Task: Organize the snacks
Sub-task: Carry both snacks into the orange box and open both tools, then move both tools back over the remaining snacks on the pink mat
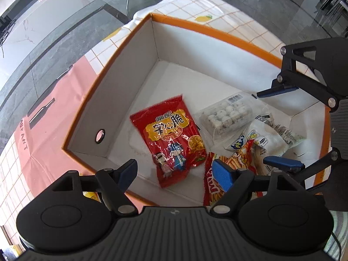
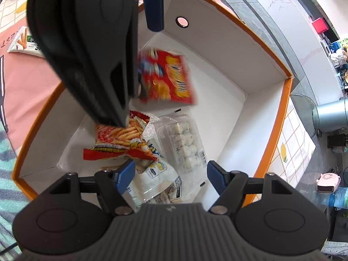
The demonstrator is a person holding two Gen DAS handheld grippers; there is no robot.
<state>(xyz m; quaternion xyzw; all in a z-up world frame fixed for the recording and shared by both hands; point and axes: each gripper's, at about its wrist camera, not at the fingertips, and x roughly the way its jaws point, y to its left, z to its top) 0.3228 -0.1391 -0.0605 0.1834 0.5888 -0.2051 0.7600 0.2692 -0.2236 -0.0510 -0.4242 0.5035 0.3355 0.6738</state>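
Left wrist view: the left tool (image 1: pixel 175 170) stands above an orange-rimmed white box (image 1: pixel 121 65), its blue pads spread wide with nothing between them. Below it, on the box floor, lies a red snack packet (image 1: pixel 171 139) printed with cartoon figures, flat and free of either tool. Beside that packet sit a clear tray of small white pieces (image 1: pixel 228 114), a red bag of stick snacks (image 1: pixel 217 184) and a white pouch (image 1: pixel 267 141), the last two overlapping. The right tool (image 1: pixel 278 126) hangs over the far right side of the box, pads apart and gripping nothing.

Right wrist view: the right tool (image 2: pixel 171 174) is likewise parted, with the white pouch (image 2: pixel 156 180) and the clear tray (image 2: pixel 184 143) beneath its gap, untouched. The red packet (image 2: pixel 169 78) appears blurred here, under the left tool's body. The box rests on a counter covered by a pink and checked cloth (image 1: pixel 50 117). A pale snack box (image 2: pixel 24 43) lies on the cloth outside the box.
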